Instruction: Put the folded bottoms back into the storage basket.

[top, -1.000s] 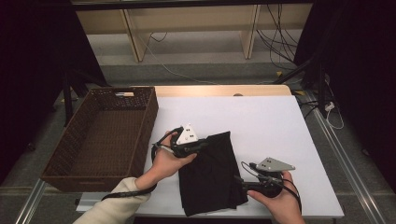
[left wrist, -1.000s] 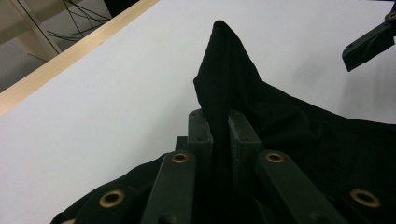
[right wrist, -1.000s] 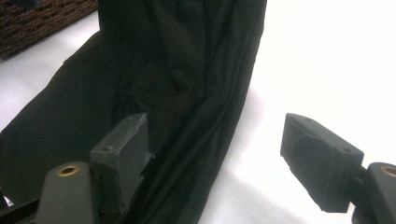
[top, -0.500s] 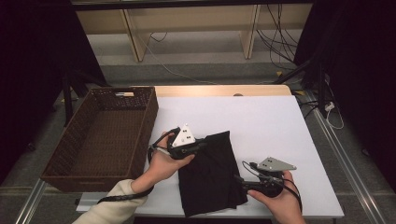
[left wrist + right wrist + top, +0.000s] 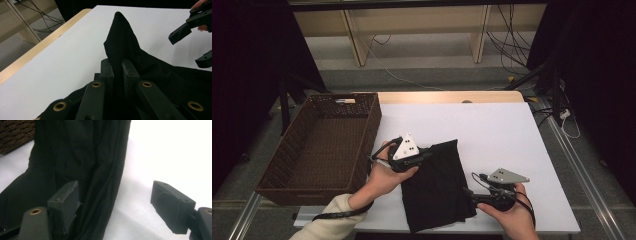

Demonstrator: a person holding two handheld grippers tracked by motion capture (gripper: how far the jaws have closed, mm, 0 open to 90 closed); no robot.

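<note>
While left tongs [image 5: 117, 72] pinch one black cloth [image 5: 437, 185], right tongs [image 5: 120, 205] gape, apparently empty.

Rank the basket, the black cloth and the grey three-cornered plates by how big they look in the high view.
1. Brown wicker basket, largest.
2. Black cloth.
3. The grey plates on the left gripper and right gripper look about alike, so I won't rank them.

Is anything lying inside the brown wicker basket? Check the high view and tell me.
No; the brown wicker basket shows only its bare woven floor, while the black cloth lies on the white table beside it.
</note>
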